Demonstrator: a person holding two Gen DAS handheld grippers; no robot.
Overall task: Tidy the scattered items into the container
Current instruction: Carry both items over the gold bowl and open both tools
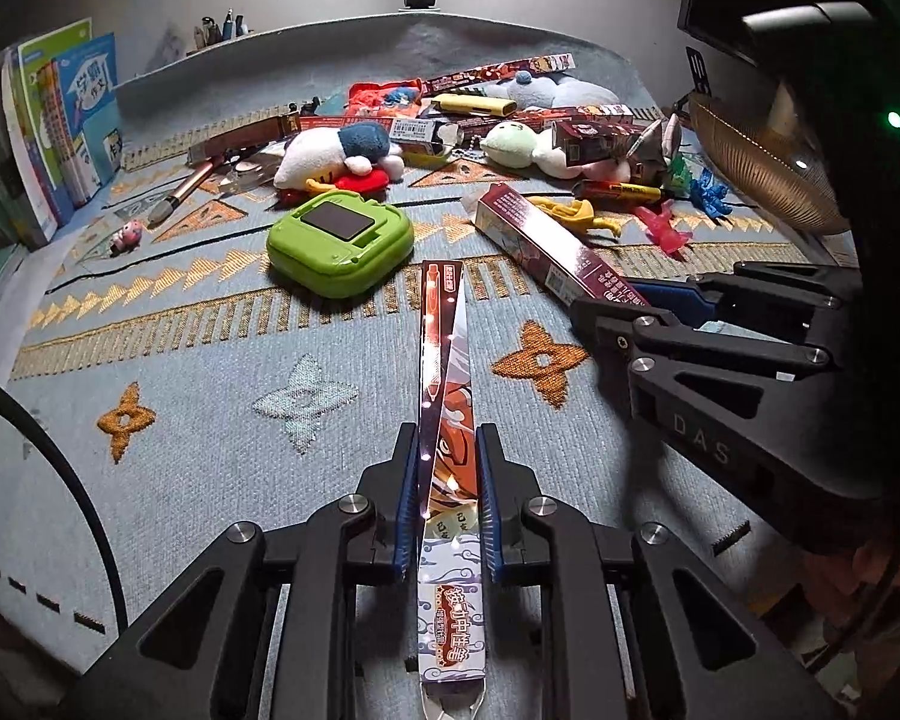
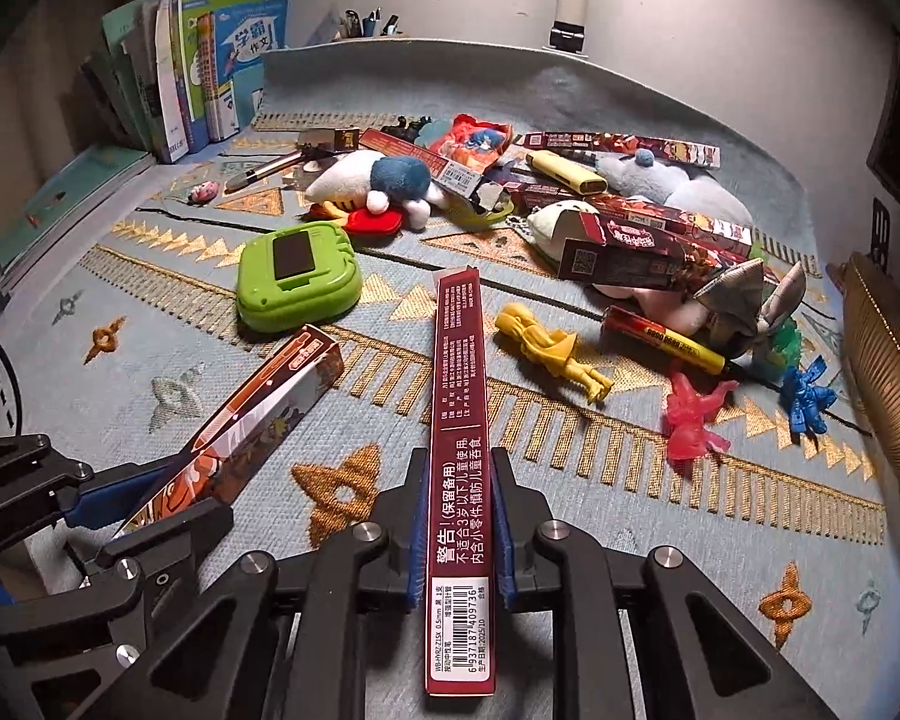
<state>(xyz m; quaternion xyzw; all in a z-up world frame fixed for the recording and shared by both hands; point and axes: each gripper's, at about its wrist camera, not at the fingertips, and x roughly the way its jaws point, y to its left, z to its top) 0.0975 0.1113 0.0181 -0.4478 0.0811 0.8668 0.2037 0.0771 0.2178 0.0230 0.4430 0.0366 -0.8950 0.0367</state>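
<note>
My left gripper [image 1: 448,450] is shut on a long glossy pen box [image 1: 441,360] with cartoon print, held above the blue patterned cloth; it also shows in the right wrist view [image 2: 258,414]. My right gripper [image 2: 457,468] is shut on a long dark red pen box [image 2: 457,420] with white text, which also shows in the left wrist view [image 1: 540,246]. A ribbed golden bowl [image 1: 756,162] sits at the right edge, also in the right wrist view [image 2: 888,360].
Scattered items lie beyond: a green square case [image 1: 339,243], plush toys [image 1: 336,153], more pen boxes [image 2: 624,150], a yellow figure [image 2: 552,348], a red figure [image 2: 693,414], a blue figure [image 2: 807,396], a marker [image 2: 666,339]. Books [image 1: 60,120] stand at the left.
</note>
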